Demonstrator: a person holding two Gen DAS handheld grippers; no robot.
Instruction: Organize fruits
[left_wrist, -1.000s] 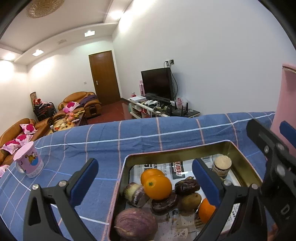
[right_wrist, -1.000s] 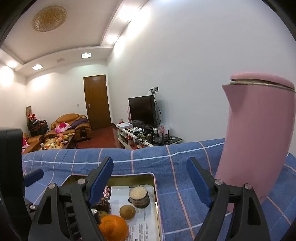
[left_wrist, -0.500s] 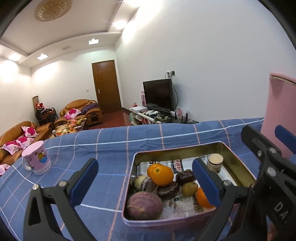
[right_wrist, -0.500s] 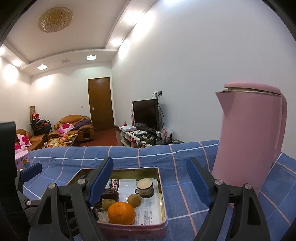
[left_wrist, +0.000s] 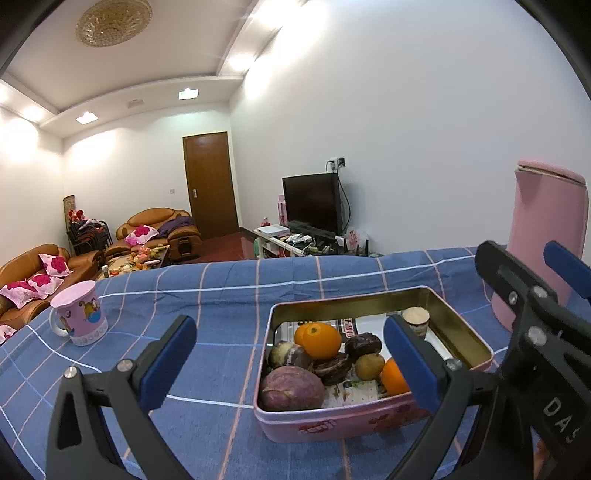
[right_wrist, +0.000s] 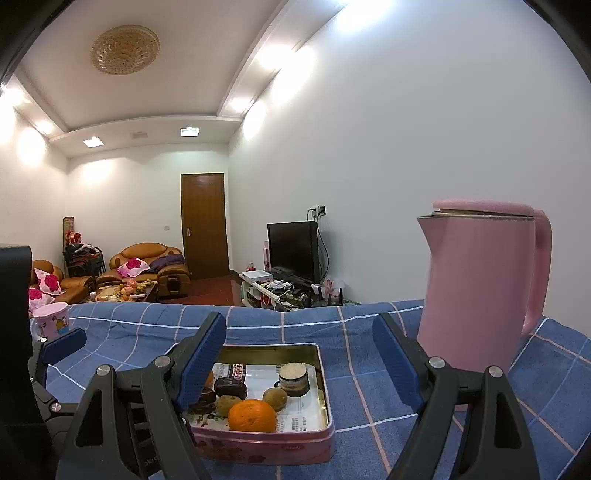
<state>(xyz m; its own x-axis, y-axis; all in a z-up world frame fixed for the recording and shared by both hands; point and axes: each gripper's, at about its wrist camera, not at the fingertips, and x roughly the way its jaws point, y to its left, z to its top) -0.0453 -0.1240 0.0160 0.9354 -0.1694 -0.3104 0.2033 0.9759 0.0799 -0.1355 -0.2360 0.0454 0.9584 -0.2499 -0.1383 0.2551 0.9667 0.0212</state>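
At the far left of the desk (left_wrist: 221, 295), which is covered by a blue checked cloth, a pink mug (left_wrist: 79, 317) is set well apart from everything else, out of the working zone. The left gripper (left_wrist: 288, 354) is held low above the cloth, its jaws spread wide with nothing between them; it is aimed at the near left part of a pink tin (left_wrist: 332, 424), probably so that the contents can be reached.

The fruits are found inside that tin, gathered toward its near end on a sheet of printed paper, which seems laid there to keep the metal clean. A large purple fruit (left_wrist: 291, 387) lies in the near left corner, a smaller purplish one (left_wrist: 286, 354) just behind it, an orange (left_wrist: 319, 339) rests on top of the pile, dark brown pieces (left_wrist: 364, 345) lie beside it, a small brownish fruit (left_wrist: 369, 365) sits near the middle, and a second orange (right_wrist: 253, 415) lies against the near wall. A small paper cup (right_wrist: 293, 378) stands apart toward the far end, where the tin floor is bare.

Whether the pile is a finished arrangement or one awaiting sorting cannot be judged from this scene.

The right gripper (right_wrist: 299, 358) is likewise held with jaws wide apart and nothing gripped, hovering over the tin's right side. At the far right a tall pink kettle (right_wrist: 480, 288) stands upright, near the tin but not touching it.
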